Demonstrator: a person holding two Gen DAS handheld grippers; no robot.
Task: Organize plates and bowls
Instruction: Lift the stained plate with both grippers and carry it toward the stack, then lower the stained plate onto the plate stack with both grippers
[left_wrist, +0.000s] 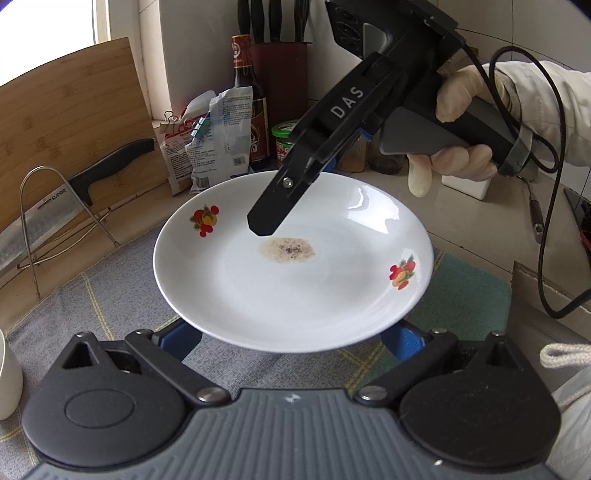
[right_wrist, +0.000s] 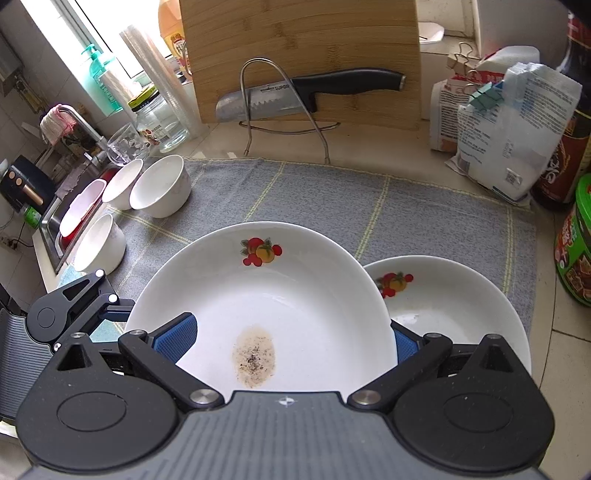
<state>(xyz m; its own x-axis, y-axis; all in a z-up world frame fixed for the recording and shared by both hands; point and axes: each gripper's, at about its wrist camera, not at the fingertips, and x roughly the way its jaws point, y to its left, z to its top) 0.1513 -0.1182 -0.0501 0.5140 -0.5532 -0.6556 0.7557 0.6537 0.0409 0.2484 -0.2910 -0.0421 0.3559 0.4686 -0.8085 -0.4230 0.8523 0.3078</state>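
Two plates: white, each with red and orange fruit motifs on the rim. The upper plate (right_wrist: 295, 295) overlaps the second plate (right_wrist: 454, 306), which peeks out at its right. Both are over the grey checked cloth (right_wrist: 406, 206).
Writing: "SUPOR" on the blade of the black-handled knife (right_wrist: 314, 92), which sits in a wire stand against the bamboo cutting board (right_wrist: 295, 37). "DAS" in white letters on the body of the right gripper (left_wrist: 295, 195). Print on the clipped bags and the dark bottle is too small to read.
Upper plate's look: glossy and shallow, with a brownish speckled residue patch (right_wrist: 253, 356) near its centre.
Right gripper: held by a gloved hand (left_wrist: 461, 122), fingers spread. One blue pad lies over the plate's inside and the other is outside the rim, so the rim passes between them. Whether either pad touches cannot be told.
Left gripper (left_wrist: 291, 339): fingers wide apart, with the plate's near rim over the tips. Contact cannot be told.
Bowls (right_wrist: 160, 192): three white ones at the cloth's left end, well apart from the plates.
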